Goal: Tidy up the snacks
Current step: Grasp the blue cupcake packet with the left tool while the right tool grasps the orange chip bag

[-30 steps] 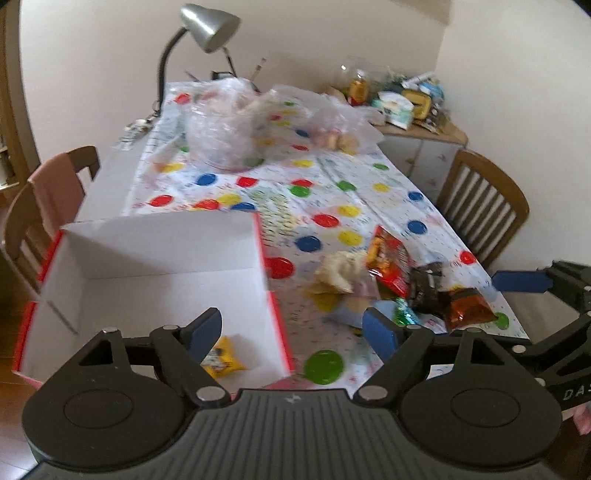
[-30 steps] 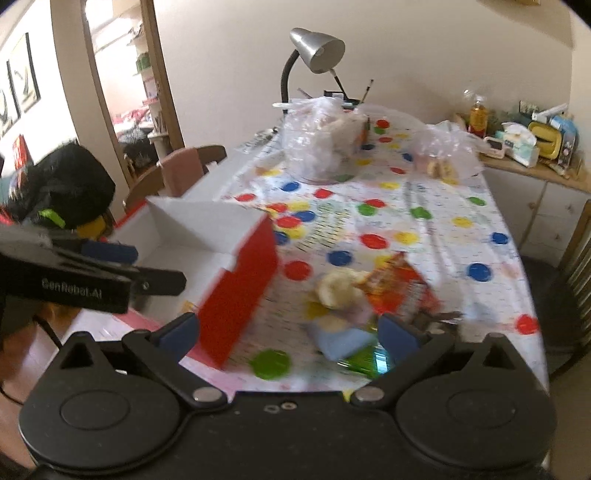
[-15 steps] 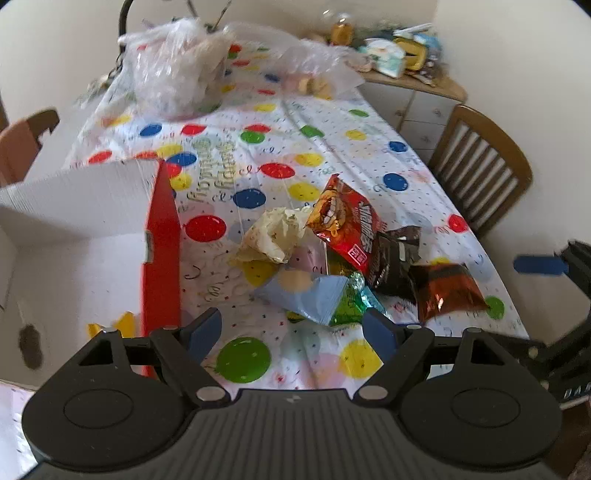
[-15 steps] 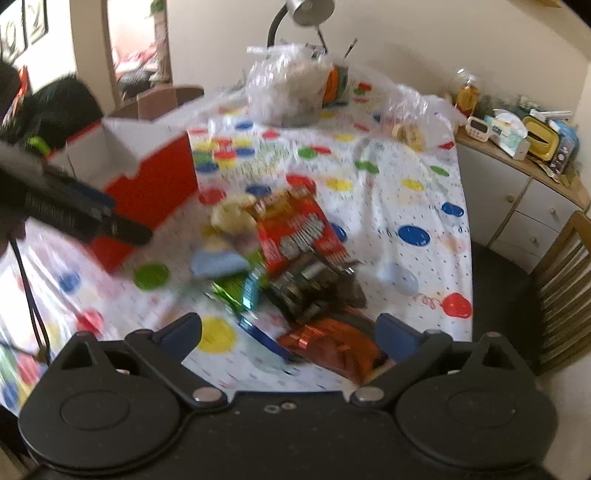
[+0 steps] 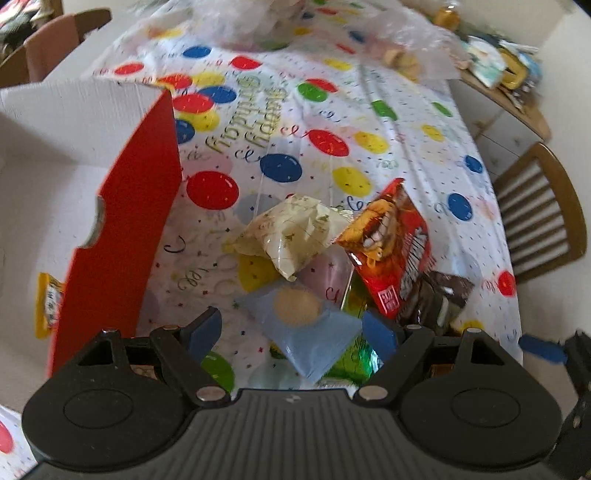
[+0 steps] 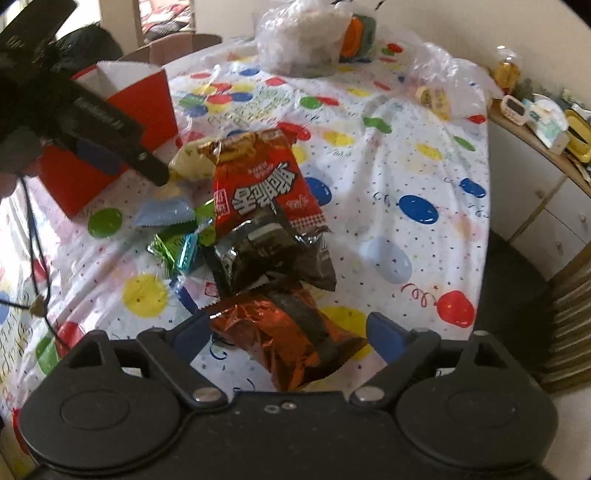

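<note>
A heap of snack packets lies on the dotted tablecloth. My left gripper is open just above a pale blue packet, which lies between its fingers. Beyond it are a cream packet, a red chip bag and a dark packet. A red box with a white inside stands to the left, with a yellow packet in it. My right gripper is open around a shiny orange-brown packet. Past it lie a black packet, the red chip bag and green wrappers.
Clear plastic bags sit at the table's far end. A wooden chair stands at the right side, with a cluttered sideboard behind it. The left gripper's body and a cable hang over the table's left part in the right wrist view.
Both grippers have dropped toward the snack heap. The left one swung right from the box to over the blue packet; the right one closed in on the orange-brown packet.
</note>
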Demonstrator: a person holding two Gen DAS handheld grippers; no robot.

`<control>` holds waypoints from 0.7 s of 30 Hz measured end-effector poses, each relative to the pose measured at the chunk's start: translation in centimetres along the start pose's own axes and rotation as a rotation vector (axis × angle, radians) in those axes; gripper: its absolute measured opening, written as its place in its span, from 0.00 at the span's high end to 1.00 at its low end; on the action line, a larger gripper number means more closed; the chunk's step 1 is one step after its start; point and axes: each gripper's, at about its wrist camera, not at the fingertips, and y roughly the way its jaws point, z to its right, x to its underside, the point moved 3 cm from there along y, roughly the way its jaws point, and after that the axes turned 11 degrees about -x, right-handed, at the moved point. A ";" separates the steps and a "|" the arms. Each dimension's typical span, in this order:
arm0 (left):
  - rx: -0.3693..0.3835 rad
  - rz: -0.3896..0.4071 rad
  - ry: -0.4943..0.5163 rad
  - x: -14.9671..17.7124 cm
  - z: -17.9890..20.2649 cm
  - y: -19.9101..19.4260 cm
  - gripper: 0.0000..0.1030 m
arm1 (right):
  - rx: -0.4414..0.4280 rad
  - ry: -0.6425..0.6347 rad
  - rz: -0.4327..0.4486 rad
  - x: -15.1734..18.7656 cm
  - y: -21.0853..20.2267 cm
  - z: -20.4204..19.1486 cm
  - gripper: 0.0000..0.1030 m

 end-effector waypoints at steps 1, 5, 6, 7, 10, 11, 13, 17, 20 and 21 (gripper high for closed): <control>-0.008 -0.007 -0.009 -0.2 0.2 0.4 0.19 | -0.003 -0.011 -0.007 0.0 0.2 0.2 0.12; -0.032 -0.046 -0.062 -0.7 0.7 2.2 0.19 | -0.031 -0.002 -0.026 -0.1 1.0 1.1 0.12; -0.036 -0.055 -0.073 -0.8 0.7 2.6 0.19 | -0.036 -0.003 -0.031 0.0 1.3 1.2 0.12; -0.044 -0.064 -0.080 -0.9 0.8 3.0 0.19 | -0.041 -0.003 -0.036 0.0 1.5 1.3 0.13; -0.061 -0.078 -0.092 -1.0 0.9 3.8 0.19 | -0.058 -0.003 -0.048 0.4 2.2 1.3 0.16; -0.069 -0.080 -0.094 -1.0 0.9 4.0 0.20 | -0.061 -0.001 -0.049 0.5 2.3 1.3 0.17; -0.083 -0.080 -0.095 -1.0 1.0 4.3 0.20 | -0.053 -0.001 -0.046 0.8 2.5 1.2 0.17; -0.096 -0.085 -0.090 -0.8 1.3 4.8 0.20 | -0.057 0.018 -0.040 1.3 2.5 1.1 0.26; -0.097 -0.085 -0.086 -0.6 1.4 5.0 0.23 | -0.040 0.027 -0.031 1.6 2.3 0.9 0.32; -0.098 -0.083 -0.087 -0.6 1.3 5.0 0.23 | -0.036 0.030 -0.026 1.7 2.2 0.8 0.33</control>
